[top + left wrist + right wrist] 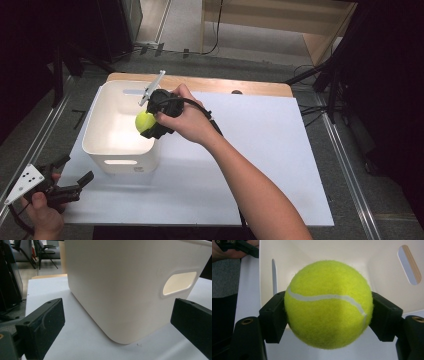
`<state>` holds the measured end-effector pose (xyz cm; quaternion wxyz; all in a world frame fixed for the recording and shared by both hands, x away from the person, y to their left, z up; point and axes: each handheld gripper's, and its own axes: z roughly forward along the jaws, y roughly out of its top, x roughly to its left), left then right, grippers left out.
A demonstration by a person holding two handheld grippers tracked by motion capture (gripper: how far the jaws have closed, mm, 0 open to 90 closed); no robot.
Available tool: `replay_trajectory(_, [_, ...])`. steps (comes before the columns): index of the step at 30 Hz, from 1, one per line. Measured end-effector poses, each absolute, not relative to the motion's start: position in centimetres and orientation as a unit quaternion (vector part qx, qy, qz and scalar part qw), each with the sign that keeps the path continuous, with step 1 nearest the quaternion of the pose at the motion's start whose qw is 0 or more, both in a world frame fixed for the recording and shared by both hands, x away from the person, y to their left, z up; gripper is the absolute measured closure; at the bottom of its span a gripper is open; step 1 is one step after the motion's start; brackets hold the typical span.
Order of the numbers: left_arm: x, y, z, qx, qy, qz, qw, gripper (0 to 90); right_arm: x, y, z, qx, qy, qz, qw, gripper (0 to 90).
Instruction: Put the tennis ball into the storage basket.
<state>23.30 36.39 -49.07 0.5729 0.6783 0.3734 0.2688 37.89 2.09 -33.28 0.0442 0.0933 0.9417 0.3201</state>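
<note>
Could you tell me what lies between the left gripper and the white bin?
Nothing: in the left gripper view, bare white tabletop separates the open left gripper from the white bin.

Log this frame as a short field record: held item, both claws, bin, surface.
held item: tennis ball, yellow-green, clamped from both sides
right claw: shut on the tennis ball, over the bin's right rim
left claw: open, nothing between its jaws, at the table's near left corner, apart from the bin
bin: white bin, handle cutouts in its walls, nothing seen inside
surface: white sheet on a wooden table
</note>
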Motion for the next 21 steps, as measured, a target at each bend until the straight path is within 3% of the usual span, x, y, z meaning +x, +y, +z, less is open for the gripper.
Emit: replay_trajectory(21, [23.3,36.4,-49.1,0.678,0.373,0.269,0.573,0.0,37.8,3.6,-34.4,0.087,0.946,0.311,0.038,24.3])
